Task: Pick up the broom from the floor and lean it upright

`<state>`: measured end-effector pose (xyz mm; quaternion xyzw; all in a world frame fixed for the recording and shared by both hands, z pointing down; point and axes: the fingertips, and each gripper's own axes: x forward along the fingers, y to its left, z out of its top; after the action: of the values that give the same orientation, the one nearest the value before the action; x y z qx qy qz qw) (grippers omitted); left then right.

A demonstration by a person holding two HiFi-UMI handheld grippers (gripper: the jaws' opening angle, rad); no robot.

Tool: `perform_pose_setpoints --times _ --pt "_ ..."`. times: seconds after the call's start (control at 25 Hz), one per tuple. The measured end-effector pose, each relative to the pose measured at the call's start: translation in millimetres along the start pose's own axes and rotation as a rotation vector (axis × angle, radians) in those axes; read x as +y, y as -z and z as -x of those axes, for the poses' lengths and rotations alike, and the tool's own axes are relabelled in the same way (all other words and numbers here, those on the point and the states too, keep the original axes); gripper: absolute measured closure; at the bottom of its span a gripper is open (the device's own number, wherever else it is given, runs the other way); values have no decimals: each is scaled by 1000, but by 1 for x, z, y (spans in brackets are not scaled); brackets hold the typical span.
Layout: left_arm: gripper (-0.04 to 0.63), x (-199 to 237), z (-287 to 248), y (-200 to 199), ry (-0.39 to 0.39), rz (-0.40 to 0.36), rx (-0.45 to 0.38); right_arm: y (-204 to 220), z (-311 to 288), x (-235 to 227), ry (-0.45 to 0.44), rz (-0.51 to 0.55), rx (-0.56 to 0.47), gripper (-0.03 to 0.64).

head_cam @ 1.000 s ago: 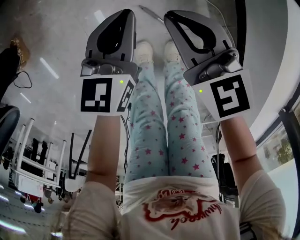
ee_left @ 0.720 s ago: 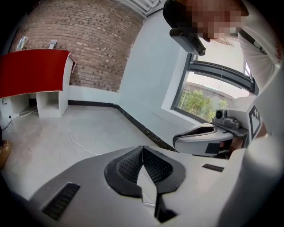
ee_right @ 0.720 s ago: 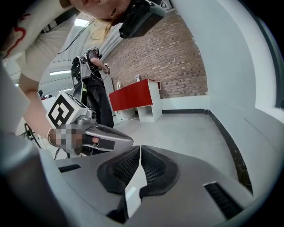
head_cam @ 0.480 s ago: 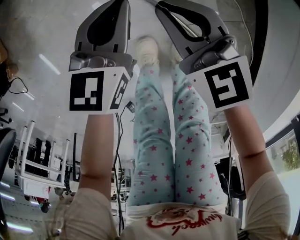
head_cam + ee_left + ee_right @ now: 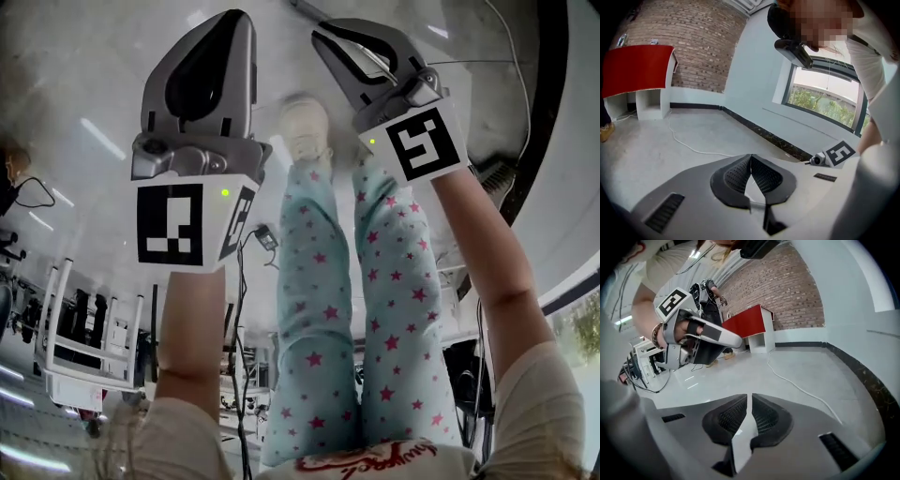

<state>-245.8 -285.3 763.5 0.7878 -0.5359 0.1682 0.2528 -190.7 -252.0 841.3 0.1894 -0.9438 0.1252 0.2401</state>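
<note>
1. The pale, glossy floor (image 5: 84, 75) fills the head view, and the task's thing lies on it. A brick wall and a window bound it in the gripper views.
2. One person stands bent steeply forward. Their two legs (image 5: 319, 309) in star-print trousers run up the middle to one clearly seen white shoe (image 5: 305, 127).
3. One red cabinet (image 5: 637, 70) stands against the brick wall at the far edge of the floor.
4. There are two grippers, one in each hand, both reaching down towards the floor ahead of the shoe.
   - The left gripper (image 5: 751, 156) has its jaws closed tip to tip, with nothing between them.
   - The right gripper (image 5: 749, 396) has its jaws drawn to a narrow slit, also empty.
5. One white cable (image 5: 690, 148) trails loosely across the floor.
6. The broom shows, if at all, only as one thin grey rod (image 5: 305, 8) on the floor beyond the shoe.
   - This is probably its handle; no brush head can be made out.
   - The rod slants from upper left to lower right and passes behind the right gripper's tips.
   - It lies ahead of and below both sets of jaws.
   - The right gripper looks the nearer, with the left beside it and further from the rod.
   - Neither gripper view shows the rod.
   - Judging by this, the jaws must open before closing across the handle.
</note>
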Motion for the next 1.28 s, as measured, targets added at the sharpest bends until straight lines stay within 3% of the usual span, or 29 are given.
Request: perform_pose_setpoints --times 0.24,0.32,0.6,0.8,0.96,1.12,1.28 --pt "574 6 -14 40 8 -2 8 63 -36 -4 -3 9 49 580" --pt "574 4 -18 48 22 -10 14 82 -44 -5 -3 8 66 529" --pt "574 -10 -22 45 55 -65 21 138 -49 -14 38 54 194 486" --pt "574 -18 -26 37 66 -70 -3 166 -53 -25 57 32 239 486" --pt "574 -23 -29 36 77 -76 0 170 -52 -25 66 84 227 492" --pt "574 -24 -28 35 74 -56 -11 165 -54 -20 75 49 228 505" --pt "574 -32 -19 27 70 -48 -18 133 -37 -16 120 31 169 508"
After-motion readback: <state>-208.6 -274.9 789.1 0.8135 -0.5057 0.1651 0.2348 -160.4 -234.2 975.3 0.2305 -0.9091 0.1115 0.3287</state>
